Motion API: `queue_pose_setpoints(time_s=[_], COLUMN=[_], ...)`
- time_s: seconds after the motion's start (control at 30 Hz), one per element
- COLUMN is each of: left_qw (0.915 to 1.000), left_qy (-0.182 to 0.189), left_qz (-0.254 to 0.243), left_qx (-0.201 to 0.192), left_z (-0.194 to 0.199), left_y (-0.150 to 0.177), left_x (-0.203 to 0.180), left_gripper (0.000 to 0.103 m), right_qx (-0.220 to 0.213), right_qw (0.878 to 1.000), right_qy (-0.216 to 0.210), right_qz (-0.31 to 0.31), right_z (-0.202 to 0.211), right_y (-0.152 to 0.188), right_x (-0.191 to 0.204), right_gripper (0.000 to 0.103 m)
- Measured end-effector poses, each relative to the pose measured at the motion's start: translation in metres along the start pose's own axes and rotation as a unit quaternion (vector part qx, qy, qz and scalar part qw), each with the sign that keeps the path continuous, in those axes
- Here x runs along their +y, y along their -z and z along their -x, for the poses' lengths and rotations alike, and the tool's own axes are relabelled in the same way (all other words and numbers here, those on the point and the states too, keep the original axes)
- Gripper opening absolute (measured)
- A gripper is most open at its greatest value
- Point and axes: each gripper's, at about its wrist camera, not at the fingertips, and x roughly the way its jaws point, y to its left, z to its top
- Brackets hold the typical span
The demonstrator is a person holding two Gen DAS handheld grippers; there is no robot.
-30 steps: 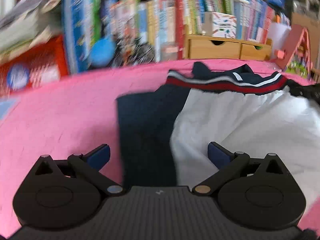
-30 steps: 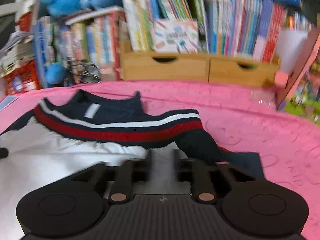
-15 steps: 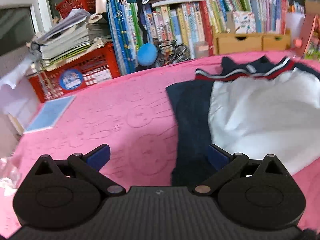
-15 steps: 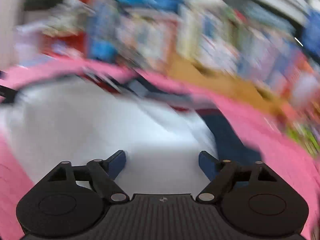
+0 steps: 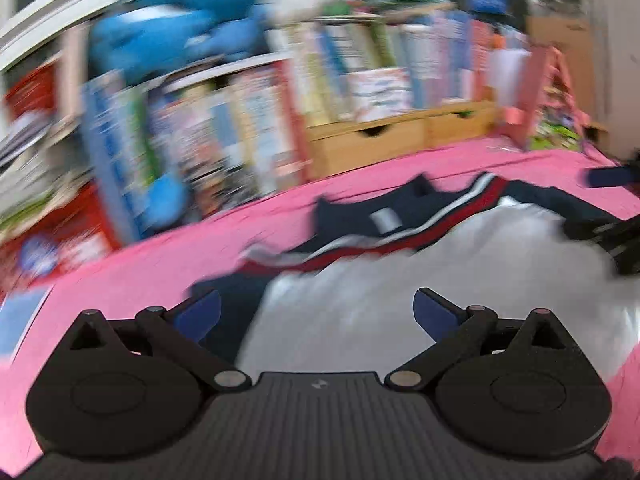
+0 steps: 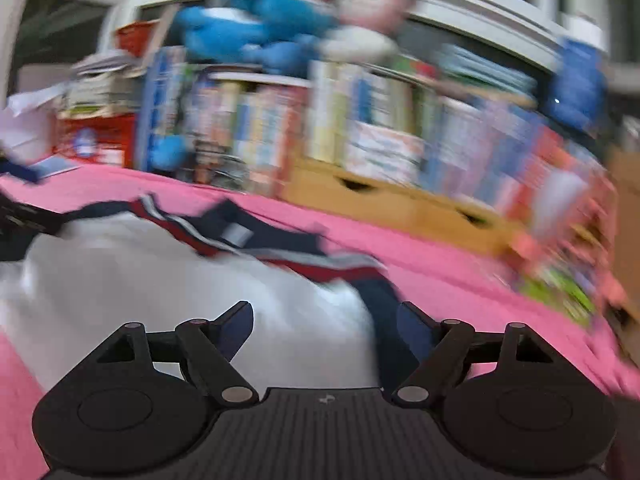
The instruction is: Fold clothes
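Two grippers hover over one garment spread on a pink embossed cover; whether a desk or a bed lies under that cover cannot be told. The left gripper (image 5: 316,312) holds its blue-padded fingers (image 5: 430,312) wide apart with nothing pinched between them, above the near left part of the shirt (image 5: 420,300). The right gripper (image 6: 324,326) has its fingers (image 6: 236,326) apart too and just now easing slightly inward, gripping nothing; only cloth lies below the gap. The shirt lies flat with its white body toward the cameras and its navy collar, edged in red and white stripes, toward the far edge of the pink cover (image 5: 120,288). A navy sleeve (image 5: 236,312) lies along the shirt's left side, just under the left gripper's left finger, and the other navy sleeve (image 6: 384,320) runs along the right side beneath the right gripper's right finger. In the left wrist view the other gripper shows as dark links at the right edge, resting by the shirt's far right shoulder. Beyond the cover's far edge stand rows of books (image 6: 260,136), a wooden drawer box (image 5: 400,140) and blue plush toys (image 6: 256,28) on top, all heavily blurred. A pale blue card (image 5: 20,320) lies near the cover's left edge.
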Motion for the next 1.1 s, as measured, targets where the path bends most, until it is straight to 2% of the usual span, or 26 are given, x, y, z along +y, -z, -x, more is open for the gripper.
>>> queue_pose_setpoints(time_s=[0.03, 0.1, 0.17, 0.2, 0.27, 0.37, 0.43, 0.5, 0.6, 0.63, 0.7, 0.77, 0.83, 0.9, 0.93, 1.0, 1.1], left_qw=[0.9997, 0.9973, 0.992, 0.9887, 0.9872, 0.991, 0.9924, 0.993, 0.9923, 0.9938, 0.9958, 0.9948, 0.9914, 0.9866, 0.9847, 0.9881, 0.9932], left_qy=[0.009, 0.025, 0.008, 0.0, -0.011, -0.028, -0.038, -0.044, -0.051, -0.029, 0.032, 0.071, 0.092, 0.087, 0.077, 0.059, 0.038], left_qz=[-0.022, -0.067, -0.114, -0.131, -0.139, -0.098, -0.07, -0.04, -0.009, 0.003, 0.023, 0.012, -0.026, -0.079, -0.101, -0.09, -0.04], left_qx=[0.006, 0.02, 0.052, 0.072, 0.078, 0.088, 0.094, 0.103, 0.112, 0.107, 0.082, 0.073, 0.089, 0.113, 0.12, 0.11, 0.102], left_z=[-0.017, -0.05, -0.094, -0.115, -0.143, -0.164, -0.178, -0.184, -0.177, -0.165, -0.131, -0.101, -0.087, -0.089, -0.097, -0.116, -0.15], left_y=[-0.01, -0.03, -0.04, -0.039, -0.038, -0.049, -0.056, -0.059, -0.065, -0.066, -0.063, -0.056, -0.046, -0.034, -0.03, -0.03, -0.035], left_x=[-0.01, -0.031, -0.049, -0.056, -0.06, -0.049, -0.042, -0.034, -0.027, -0.021, -0.012, -0.013, -0.024, -0.042, -0.05, -0.053, -0.045], left_gripper=[0.102, 0.096, 0.09, 0.085, 0.086, 0.086, 0.087, 0.087, 0.08, 0.08, 0.08, 0.082, 0.085, 0.085, 0.089, 0.101, 0.103], right_qx=[-0.001, -0.007, -0.01, 0.0, 0.024, 0.063, 0.064, 0.067, 0.05, 0.044, 0.029, 0.024, 0.032, 0.043, 0.046, 0.045, 0.038], right_qw=[1.0, 1.0, 0.999, 0.998, 0.998, 0.997, 0.995, 0.994, 0.995, 0.996, 0.996, 0.996, 0.994, 0.991, 0.989, 0.987, 0.986], right_qy=[0.0, -0.011, -0.029, -0.032, -0.034, -0.026, -0.026, -0.025, -0.029, -0.031, -0.045, -0.048, -0.051, -0.046, -0.045, -0.043, -0.038], right_qz=[-0.001, -0.022, -0.043, -0.045, -0.042, -0.043, -0.068, -0.079, -0.076, -0.075, -0.064, -0.069, -0.094, -0.122, -0.134, -0.15, -0.157], right_z=[-0.007, -0.008, -0.002, -0.002, -0.003, -0.015, -0.011, -0.011, -0.003, 0.0, 0.006, 0.005, 0.0, -0.007, -0.008, -0.008, -0.005], right_y=[-0.008, -0.016, -0.008, 0.0, 0.017, 0.039, 0.043, 0.045, 0.047, 0.048, 0.051, 0.05, 0.049, 0.051, 0.052, 0.055, 0.057], right_x=[0.011, 0.022, 0.023, 0.025, 0.029, 0.036, 0.031, 0.028, 0.03, 0.031, 0.034, 0.032, 0.026, 0.019, 0.016, 0.012, 0.012], right_gripper=[0.068, 0.068, 0.068, 0.068, 0.069, 0.068, 0.073, 0.073, 0.078, 0.083, 0.086, 0.087, 0.087, 0.087, 0.087, 0.087, 0.088])
